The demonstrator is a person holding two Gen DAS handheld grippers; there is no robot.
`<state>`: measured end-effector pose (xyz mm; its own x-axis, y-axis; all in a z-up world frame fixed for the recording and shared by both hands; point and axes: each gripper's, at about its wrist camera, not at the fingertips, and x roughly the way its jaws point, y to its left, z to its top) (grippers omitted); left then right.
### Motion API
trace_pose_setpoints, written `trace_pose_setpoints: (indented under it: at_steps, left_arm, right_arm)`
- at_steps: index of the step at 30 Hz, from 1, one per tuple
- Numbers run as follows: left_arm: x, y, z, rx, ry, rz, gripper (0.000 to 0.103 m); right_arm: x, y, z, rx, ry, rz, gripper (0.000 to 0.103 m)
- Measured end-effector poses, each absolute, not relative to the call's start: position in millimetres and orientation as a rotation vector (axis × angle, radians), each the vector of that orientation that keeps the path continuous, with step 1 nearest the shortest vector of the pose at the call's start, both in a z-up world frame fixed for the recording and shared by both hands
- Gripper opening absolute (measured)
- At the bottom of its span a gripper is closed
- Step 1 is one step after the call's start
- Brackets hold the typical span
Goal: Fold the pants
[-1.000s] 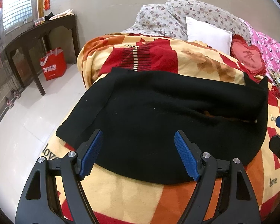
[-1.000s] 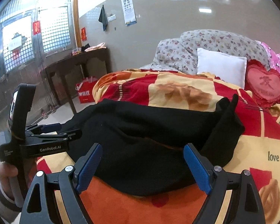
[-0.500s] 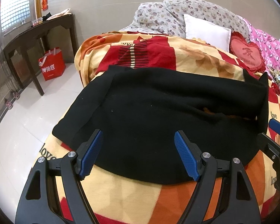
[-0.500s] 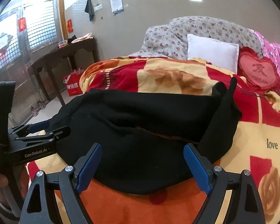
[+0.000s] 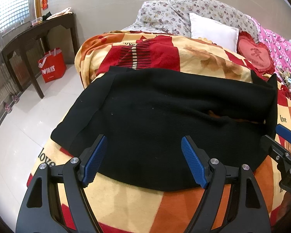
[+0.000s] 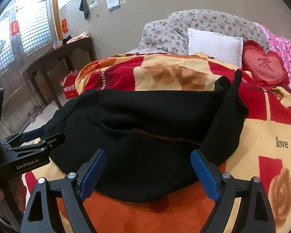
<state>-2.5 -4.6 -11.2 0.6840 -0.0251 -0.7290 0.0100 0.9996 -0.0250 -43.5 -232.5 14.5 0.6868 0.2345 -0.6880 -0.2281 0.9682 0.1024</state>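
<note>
Black pants [image 5: 164, 112] lie spread across the near end of a bed, folded over lengthwise, with one corner standing up at the right [image 6: 236, 81]. They also show in the right wrist view [image 6: 145, 136]. My left gripper [image 5: 144, 160] is open and empty, just above the pants' near edge toward their left end. My right gripper [image 6: 148, 172] is open and empty, over the near edge toward their right end. Each gripper shows in the other's view: the right one at the right edge [image 5: 285, 147], the left one at the left edge [image 6: 33, 139].
The bed has a red, orange and yellow blanket [image 5: 137, 203]. Floral pillows [image 5: 174, 15], a white pillow [image 5: 213, 31] and a red heart cushion [image 5: 256, 56] lie at its head. A dark wooden table [image 5: 38, 31] and a red bag [image 5: 52, 66] stand on the tiled floor at left.
Both grippers have moved slightly closer to the pants' near edge and toward each other. The pants have not moved. Both jaws stay open.
</note>
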Motion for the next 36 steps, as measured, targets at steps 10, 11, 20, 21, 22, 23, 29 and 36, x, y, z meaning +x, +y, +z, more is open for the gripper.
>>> trace_pose_setpoints:
  at_steps: [10, 11, 20, 21, 22, 23, 29, 36]
  left_arm:
    - [1.2, -3.6, -11.5, -0.022, 0.827, -0.014, 0.079]
    - [1.7, -3.5, -12.6, -0.022, 0.827, -0.012, 0.079]
    - [3.4, -3.0, -15.9, -0.023, 0.828, -0.004, 0.079]
    - [3.2, -2.5, -16.1, -0.025, 0.828, -0.004, 0.079]
    - [3.0, -2.5, -16.3, -0.028, 0.829, -0.004, 0.079]
    - [3.0, -2.3, -16.5, -0.032, 0.831, -0.005, 0.079]
    - [3.5, 0.0, -17.8, -0.039, 0.837, -0.002, 0.079]
    - [4.2, 0.6, -17.9, -0.043, 0.841, -0.007, 0.079]
  right_arm:
    - [-37.4, -234.0, 12.5, 0.032, 0.787, 0.261, 0.088]
    - [-37.1, -233.7, 12.6, 0.032, 0.786, 0.260, 0.088]
    - [-30.0, -231.0, 11.0, 0.058, 0.798, 0.270, 0.088]
    - [-29.3, -230.4, 10.5, 0.059, 0.800, 0.273, 0.088]
    - [-29.4, -229.4, 9.7, 0.059, 0.800, 0.273, 0.088]
    - [-29.4, -228.2, 9.0, 0.059, 0.802, 0.273, 0.088]
    - [-29.2, -225.7, 6.6, 0.060, 0.808, 0.278, 0.088]
    - [-30.5, -225.0, 6.8, 0.054, 0.814, 0.266, 0.088]
